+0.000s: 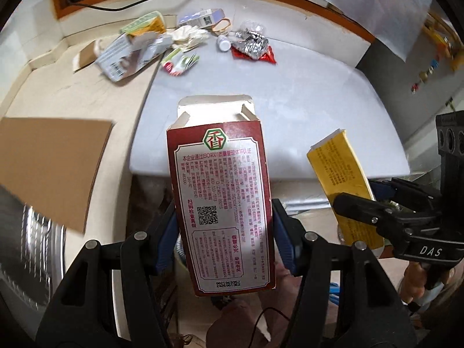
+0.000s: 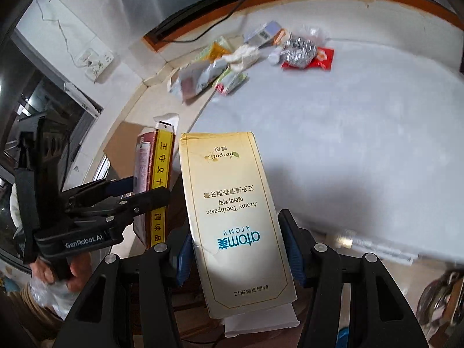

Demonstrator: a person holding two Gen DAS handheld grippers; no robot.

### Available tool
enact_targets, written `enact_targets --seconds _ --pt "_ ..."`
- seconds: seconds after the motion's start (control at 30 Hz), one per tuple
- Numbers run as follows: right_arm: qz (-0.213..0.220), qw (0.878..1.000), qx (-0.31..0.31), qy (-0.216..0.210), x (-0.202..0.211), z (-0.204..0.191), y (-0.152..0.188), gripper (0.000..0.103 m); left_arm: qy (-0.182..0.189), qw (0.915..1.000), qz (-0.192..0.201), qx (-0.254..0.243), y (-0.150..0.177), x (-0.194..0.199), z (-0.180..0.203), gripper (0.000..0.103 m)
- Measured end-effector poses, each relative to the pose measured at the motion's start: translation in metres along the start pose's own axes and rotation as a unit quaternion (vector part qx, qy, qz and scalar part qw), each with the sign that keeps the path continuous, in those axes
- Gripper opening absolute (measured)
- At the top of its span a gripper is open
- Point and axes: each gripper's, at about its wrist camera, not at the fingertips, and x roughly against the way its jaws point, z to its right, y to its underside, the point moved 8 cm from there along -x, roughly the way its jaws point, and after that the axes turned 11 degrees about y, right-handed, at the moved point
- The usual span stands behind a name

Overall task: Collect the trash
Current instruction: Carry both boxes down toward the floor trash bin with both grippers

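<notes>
My left gripper [image 1: 224, 232] is shut on a dark red spice box [image 1: 220, 197] with its top flap open, held in front of the table's near edge. My right gripper [image 2: 237, 249] is shut on a cream-yellow toothpaste box [image 2: 232, 214]. Each shows in the other's view: the right gripper [image 1: 377, 200] with the yellow box [image 1: 342, 179] at the right, the left gripper [image 2: 124, 194] with the red box [image 2: 153, 179] at the left. More trash lies at the table's far side: a red wrapper with foil [image 1: 252, 47], crumpled tissue [image 1: 188, 36], flattened cartons [image 1: 130, 55].
The grey-white table top [image 1: 275, 92] meets a beige counter [image 1: 72, 95] on the left. A brown cardboard sheet [image 1: 55, 168] lies at the left. A black cable [image 1: 116, 5] runs along the far wooden edge. A wall socket [image 2: 95, 61] sits on the left wall.
</notes>
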Motion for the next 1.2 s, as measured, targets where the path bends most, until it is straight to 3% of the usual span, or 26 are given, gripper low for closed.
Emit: enact_targets --seconds 0.27,0.63,0.93,1.2 --pt "-0.026 0.999 0.007 0.018 0.000 -0.020 0.065 0.054 -0.030 0.9995 -0.013 -0.002 0.067 0.009 0.004 0.056" --pt "-0.085 0.995 0.041 0.021 -0.053 -0.022 0.113 0.054 -0.069 0.9927 -0.069 0.071 0.142 -0.033 -0.009 0.056" --pt "-0.145 0.989 0.037 0.011 -0.169 -0.008 0.160 0.054 -0.119 0.9816 -0.091 0.119 0.197 -0.109 -0.051 0.056" --pt "-0.179 0.983 0.015 0.027 -0.282 0.005 0.199 0.055 -0.125 0.9756 -0.103 0.148 0.232 -0.175 -0.092 0.056"
